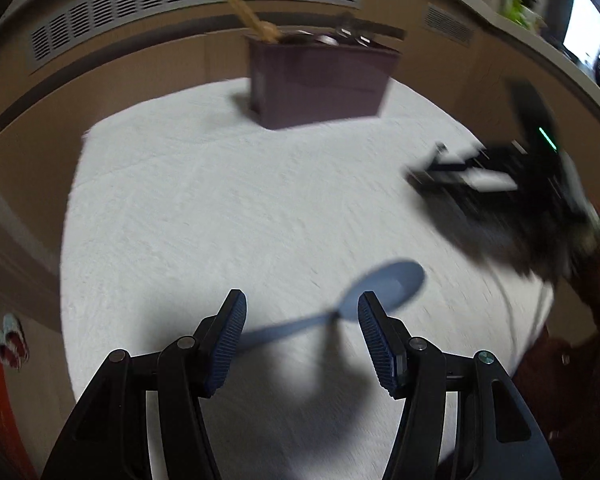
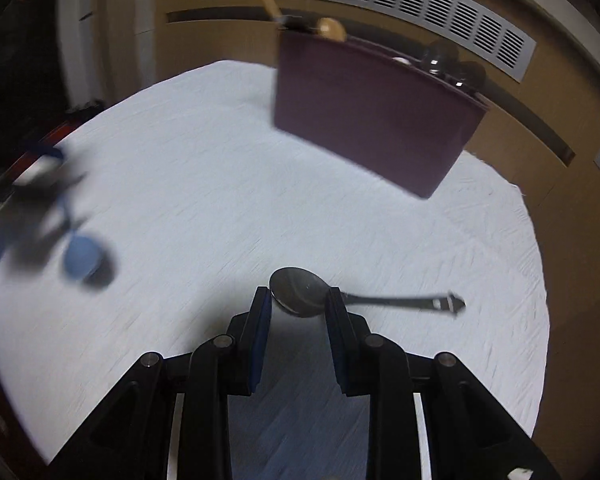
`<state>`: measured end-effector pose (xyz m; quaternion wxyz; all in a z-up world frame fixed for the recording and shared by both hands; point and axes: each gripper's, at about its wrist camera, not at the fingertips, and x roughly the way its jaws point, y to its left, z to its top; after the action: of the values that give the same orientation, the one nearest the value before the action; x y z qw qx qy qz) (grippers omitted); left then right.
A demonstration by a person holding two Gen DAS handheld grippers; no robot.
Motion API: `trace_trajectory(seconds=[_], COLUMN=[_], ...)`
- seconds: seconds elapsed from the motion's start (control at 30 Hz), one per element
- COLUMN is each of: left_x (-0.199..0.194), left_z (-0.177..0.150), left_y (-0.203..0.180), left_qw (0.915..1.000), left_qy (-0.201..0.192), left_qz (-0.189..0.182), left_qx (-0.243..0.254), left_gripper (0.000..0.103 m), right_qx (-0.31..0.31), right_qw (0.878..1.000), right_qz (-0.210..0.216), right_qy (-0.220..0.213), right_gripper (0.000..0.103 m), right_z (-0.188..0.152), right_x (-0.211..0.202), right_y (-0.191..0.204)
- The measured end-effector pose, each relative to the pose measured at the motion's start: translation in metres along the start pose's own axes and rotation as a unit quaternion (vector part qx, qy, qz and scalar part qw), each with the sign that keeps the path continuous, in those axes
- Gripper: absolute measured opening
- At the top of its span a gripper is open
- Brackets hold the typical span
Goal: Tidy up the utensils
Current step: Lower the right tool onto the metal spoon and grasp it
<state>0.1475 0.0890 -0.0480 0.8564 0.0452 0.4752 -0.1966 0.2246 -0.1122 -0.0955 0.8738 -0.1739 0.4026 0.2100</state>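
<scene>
Only on right wrist view, metal spoon [image 2: 300, 292] between half-closed jaws, left jaws wide over blue spoon [image 1: 384, 292].

Utensil bin [image 2: 376, 120] sits near the cloth's [image 2: 220, 140] far edge, plastic spoon [image 1: 384, 288] and metal spoon [image 2: 300, 290] lying toward the near edge.
</scene>
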Motion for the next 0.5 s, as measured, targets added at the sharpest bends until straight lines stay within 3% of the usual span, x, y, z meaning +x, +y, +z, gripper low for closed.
trace_trajectory(seconds=[0.1, 0.2, 0.37, 0.5], left_x=[0.014, 0.026, 0.053, 0.064], left_z=[-0.009, -0.002, 0.036, 0.059], left_y=[-0.020, -0.028, -0.009, 0.030], left_qw=[0.9980, 0.9956, 0.9965, 0.9963], left_qy=[0.030, 0.029, 0.019, 0.002], left_qz=[0.013, 0.036, 0.068, 0.077], left_qx=[0.055, 0.081, 0.046, -0.038], left_gripper=[0.059, 0.059, 0.059, 0.059], right_qx=[0.082, 0.119, 0.073, 0.068], right_qw=[0.996, 0.990, 0.996, 0.996], right_qz=[0.034, 0.070, 0.057, 0.054], right_qy=[0.021, 0.006, -0.005, 0.004], right_gripper=[0.027, 0.027, 0.027, 0.027], right_z=[0.017, 0.018, 0.006, -0.002], right_x=[0.016, 0.006, -0.017, -0.016], right_y=[-0.035, -0.057, -0.068, -0.087])
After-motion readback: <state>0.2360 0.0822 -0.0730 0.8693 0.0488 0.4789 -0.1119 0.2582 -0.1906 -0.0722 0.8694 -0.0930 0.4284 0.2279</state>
